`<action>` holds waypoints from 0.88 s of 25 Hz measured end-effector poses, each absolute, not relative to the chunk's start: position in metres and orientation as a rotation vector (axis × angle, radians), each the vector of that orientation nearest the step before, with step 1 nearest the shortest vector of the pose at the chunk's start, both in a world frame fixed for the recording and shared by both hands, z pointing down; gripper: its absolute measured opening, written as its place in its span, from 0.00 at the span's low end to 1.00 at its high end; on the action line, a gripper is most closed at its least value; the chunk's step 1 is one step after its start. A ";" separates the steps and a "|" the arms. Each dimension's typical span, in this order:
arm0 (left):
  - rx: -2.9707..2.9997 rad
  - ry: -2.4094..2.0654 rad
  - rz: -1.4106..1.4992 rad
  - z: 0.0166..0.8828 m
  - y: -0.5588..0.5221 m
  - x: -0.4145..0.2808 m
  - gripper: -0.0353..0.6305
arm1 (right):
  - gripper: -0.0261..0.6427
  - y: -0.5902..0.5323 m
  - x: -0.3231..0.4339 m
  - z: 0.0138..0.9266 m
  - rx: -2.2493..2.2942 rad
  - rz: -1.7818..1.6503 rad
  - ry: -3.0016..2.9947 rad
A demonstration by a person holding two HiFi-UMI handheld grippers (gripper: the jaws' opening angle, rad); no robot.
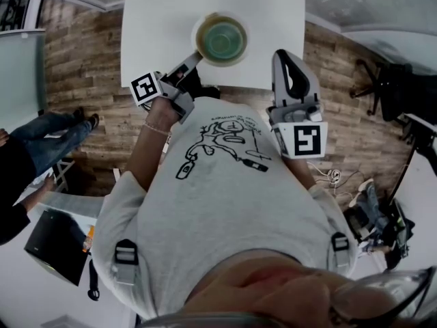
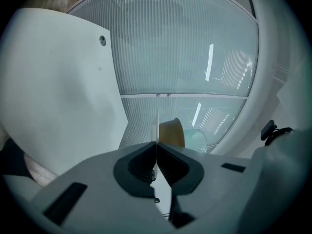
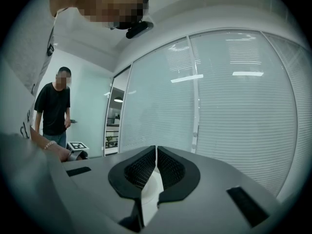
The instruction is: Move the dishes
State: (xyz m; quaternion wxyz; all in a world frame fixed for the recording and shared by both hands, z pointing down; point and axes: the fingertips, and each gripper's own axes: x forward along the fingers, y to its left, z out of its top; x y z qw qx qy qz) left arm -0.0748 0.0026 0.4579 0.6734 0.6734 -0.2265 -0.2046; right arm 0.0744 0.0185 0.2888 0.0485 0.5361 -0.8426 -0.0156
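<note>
Far left, a wood-plank floor (image 1: 82, 53) and a bystander in blue jeans (image 1: 48, 139), well apart from the work. Left forearm reaches out from the wearer's grey printed T-shirt (image 1: 225, 183), thin bead bracelet (image 1: 156, 128) at the wrist, hand wrapped round the grey plastic left gripper (image 1: 196, 59), its black-and-white marker cube (image 1: 145, 87) on the left side. This gripper points level toward the far right, tips at the near left rim of the dish stack. In the left gripper view its ribbed black pads (image 2: 146, 162) are pressed together on the thin round white plate (image 2: 157, 123), seen edge-on as a pale line running out past the tips. On the plate sits a matte tan round bowl (image 1: 202, 46), and inside that a translucent green glass bowl (image 1: 222, 39) with a dimpled wall. The stack is over the near middle of the smooth white rectangular table (image 1: 164, 26); cannot tell if the plate rests on it or is lifted. Beyond the stack in that view is a ribbed frosted glass wall (image 2: 185, 57). To the right, the grey right gripper (image 1: 280, 53) is upright in the head view, pointing to the far side over the table's near right corner, near the plate but not touching it, marker cube (image 1: 306, 139) nearest the body. The right gripper view shows its mesh-textured jaws closed together with nothing clamped, white blinds (image 3: 234, 116) ahead, a person in a black T-shirt (image 3: 52, 106) standing at far left. A black office chair (image 1: 389, 80) is at the far right on the floor.
</note>
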 end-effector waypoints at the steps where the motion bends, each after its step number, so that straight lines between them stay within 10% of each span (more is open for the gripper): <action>1: 1.515 -0.507 -0.458 0.459 -0.003 -0.076 0.06 | 0.09 0.012 0.073 0.289 1.636 -0.047 -2.564; 22: 1.515 -0.480 -0.441 0.465 -0.051 -0.069 0.06 | 0.09 -0.036 0.072 0.294 1.638 -0.037 -2.559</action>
